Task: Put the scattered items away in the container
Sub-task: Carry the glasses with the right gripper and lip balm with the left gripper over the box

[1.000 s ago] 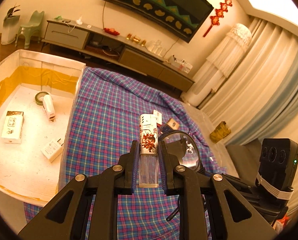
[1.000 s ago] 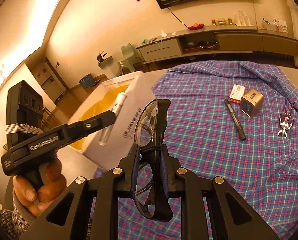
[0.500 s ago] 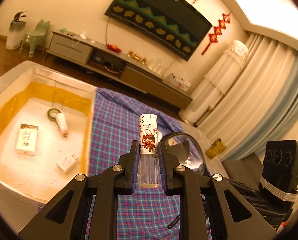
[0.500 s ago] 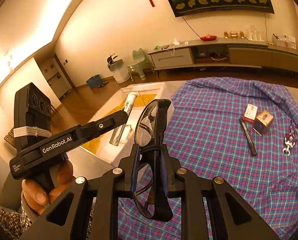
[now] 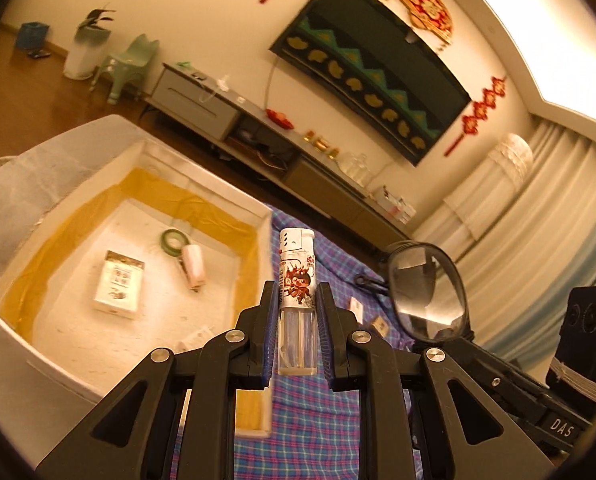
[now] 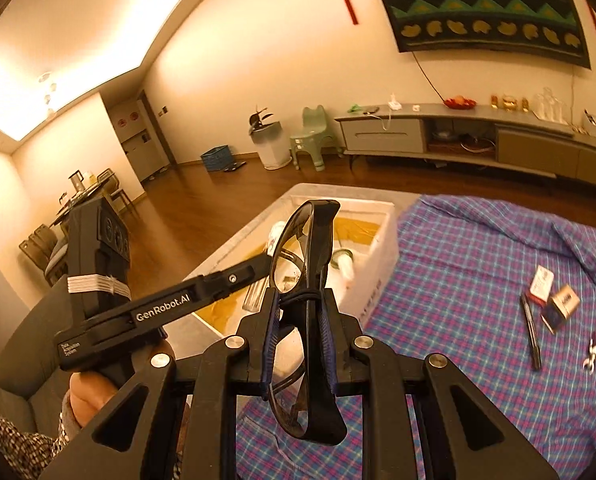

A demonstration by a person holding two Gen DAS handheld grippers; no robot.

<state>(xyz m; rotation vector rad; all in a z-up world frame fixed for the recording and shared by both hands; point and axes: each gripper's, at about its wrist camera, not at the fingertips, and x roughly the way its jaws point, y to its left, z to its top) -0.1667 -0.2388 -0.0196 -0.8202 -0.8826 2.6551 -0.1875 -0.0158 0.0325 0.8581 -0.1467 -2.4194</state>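
Meanwhile, both loads are carried toward the container (image 5: pixel 258 216).
A lighter (image 5: pixel 297 280) is clenched upright between the left gripper (image 5: pixel 297 334) fingers, glasses (image 6: pixel 304 320) between the right gripper (image 6: pixel 300 340) fingers, so neither slips; the open box lies ahead-left.

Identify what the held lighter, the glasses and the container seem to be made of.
Lighter: clear glossy plastic below, see-through; printed sleeve, metal-looking cap.
Glasses: shiny black plastic frame, transparent lenses.
Container: matte white, thick-walled, probably foam; yellow film lining.
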